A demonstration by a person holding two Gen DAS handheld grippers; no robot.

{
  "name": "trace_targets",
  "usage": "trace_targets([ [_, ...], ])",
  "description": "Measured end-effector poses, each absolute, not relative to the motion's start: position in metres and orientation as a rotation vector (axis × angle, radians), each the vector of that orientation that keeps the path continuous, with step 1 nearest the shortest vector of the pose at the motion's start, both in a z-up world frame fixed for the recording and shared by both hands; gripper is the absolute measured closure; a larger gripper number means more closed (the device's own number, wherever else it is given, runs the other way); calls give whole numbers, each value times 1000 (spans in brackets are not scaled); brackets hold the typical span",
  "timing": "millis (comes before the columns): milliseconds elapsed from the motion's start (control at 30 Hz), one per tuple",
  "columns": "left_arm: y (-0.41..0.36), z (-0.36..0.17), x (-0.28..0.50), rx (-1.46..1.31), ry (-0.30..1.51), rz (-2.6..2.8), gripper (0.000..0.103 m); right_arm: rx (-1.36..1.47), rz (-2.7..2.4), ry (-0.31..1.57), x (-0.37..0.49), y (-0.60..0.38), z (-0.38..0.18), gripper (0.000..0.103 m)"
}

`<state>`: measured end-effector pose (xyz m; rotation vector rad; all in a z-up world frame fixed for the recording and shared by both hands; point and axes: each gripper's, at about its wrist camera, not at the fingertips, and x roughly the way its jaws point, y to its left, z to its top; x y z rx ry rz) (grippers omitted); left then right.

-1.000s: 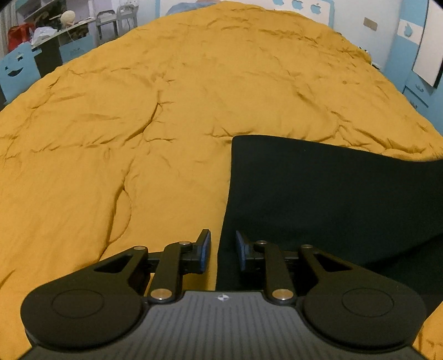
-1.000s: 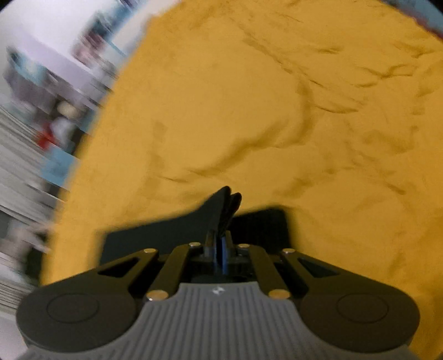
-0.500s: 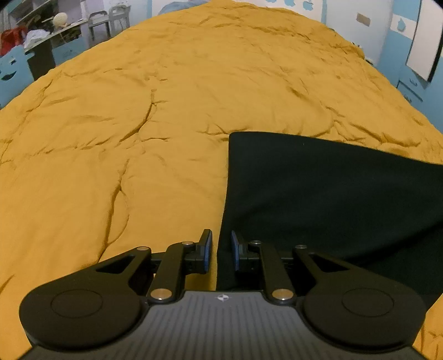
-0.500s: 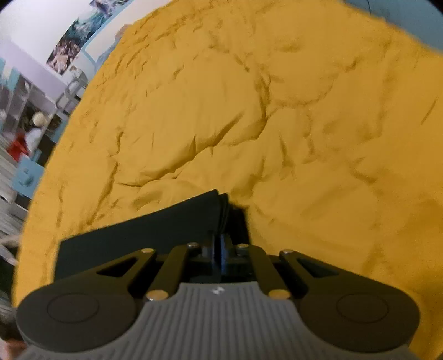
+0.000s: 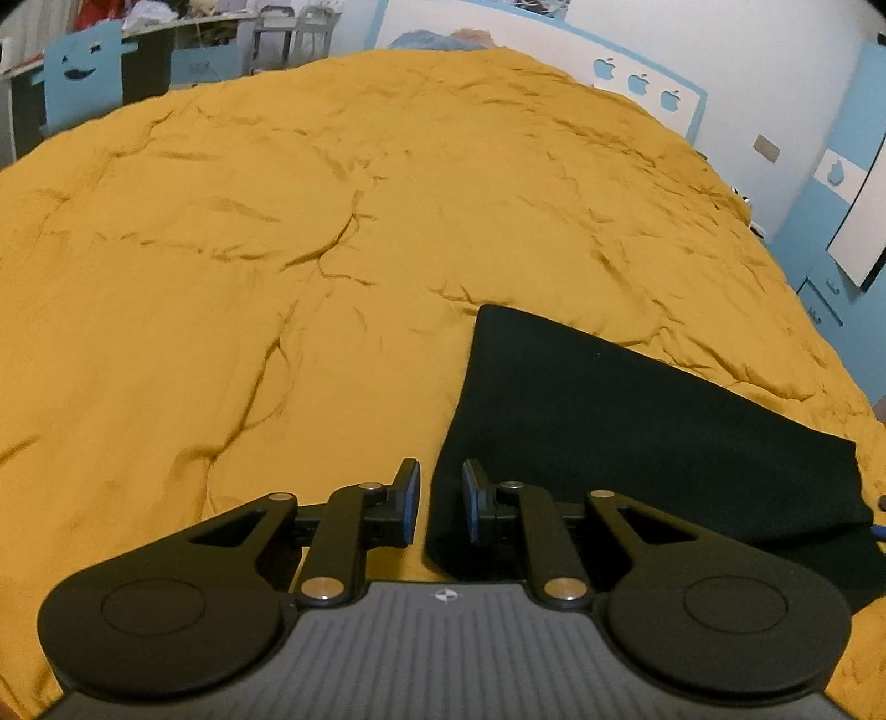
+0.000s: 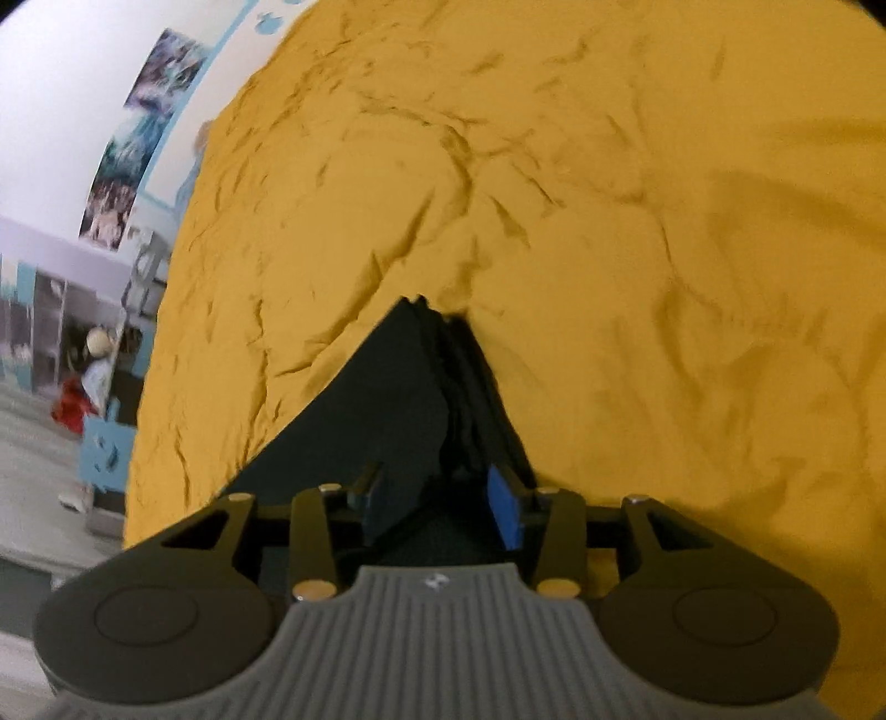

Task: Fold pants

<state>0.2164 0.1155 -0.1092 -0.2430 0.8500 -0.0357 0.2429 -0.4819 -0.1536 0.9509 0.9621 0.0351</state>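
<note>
Pants [image 5: 637, 437], black and already folded into a flat stack, lie on the mustard bedspread [image 5: 277, 266] at the lower right of the left wrist view, edges fairly square. In the right wrist view the stacked layers of one corner run up the middle of the frame, fanned slightly apart at the tip. The right gripper [image 6: 440, 498] is opening, cloth lying between its jaws but the blue pads standing clear of it. The left gripper [image 5: 440, 498] hovers over the fold's near left edge with its jaws narrowly apart, gripping nothing. Folding looks nearly finished; perhaps a last tidy of that loose corner remains. No containers are visible; a cluttered desk [image 5: 166, 33] sits at the upper left, too small to read.
</note>
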Motion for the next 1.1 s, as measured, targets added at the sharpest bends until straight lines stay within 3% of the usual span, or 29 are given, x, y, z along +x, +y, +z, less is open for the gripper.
trace_targets([
  [33, 117, -109, 214, -249, 849, -37, 85, 976, 33, 957, 244, -482, -157, 71],
  [100, 116, -108, 212, -248, 847, -34, 85, 1000, 31, 947, 245, -481, -160, 102],
  [300, 111, -105, 216, -191, 866, -52, 85, 824, 48, 903, 243, -468, -130, 103],
  [367, 105, -111, 217, -140, 892, -56, 89, 753, 25, 934, 247, -463, -135, 103],
  [767, 94, -125, 196, 53, 974, -60, 89, 447, -48, 929, 239, -440, -142, 103],
  [833, 94, -123, 188, 92, 980, -63, 89, 363, -85, 921, 232, -438, -135, 96],
  [1000, 99, -104, 181, 66, 939, -66, 88, 287, -91, 855, 208, -433, -115, 95],
  [1100, 104, -87, 183, -12, 872, -86, 76, 246, -56, 808, 197, -416, -102, 94],
])
